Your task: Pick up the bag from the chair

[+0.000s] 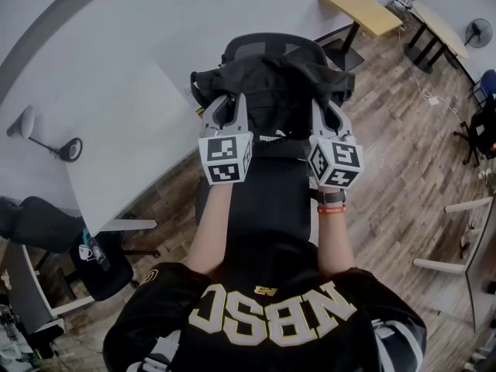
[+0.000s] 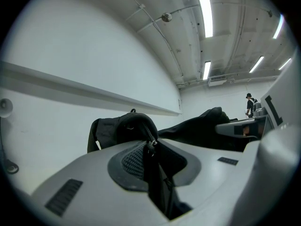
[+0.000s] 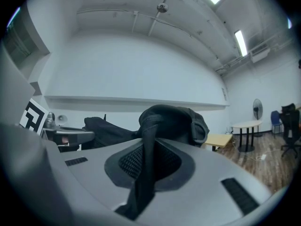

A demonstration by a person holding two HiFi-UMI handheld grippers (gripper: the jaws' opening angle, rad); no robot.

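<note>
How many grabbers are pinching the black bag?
2. The left gripper is shut on fabric at the left side of the bag; the right gripper is shut on fabric at its right side.

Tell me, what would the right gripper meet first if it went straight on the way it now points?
Most likely the black bag: the right gripper is shut on its fabric, and the bag's bulk lies directly ahead.

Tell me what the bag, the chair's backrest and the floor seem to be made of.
Bag: black matte woven fabric, likely nylon or polyester; it sags in soft folds and carries a stitched zipper.
Chair backrest: seemingly black mesh in a plastic frame; a faint grid shows.
Floor: wood-pattern planks with visible grain, real wood or laminate, cannot tell.
</note>
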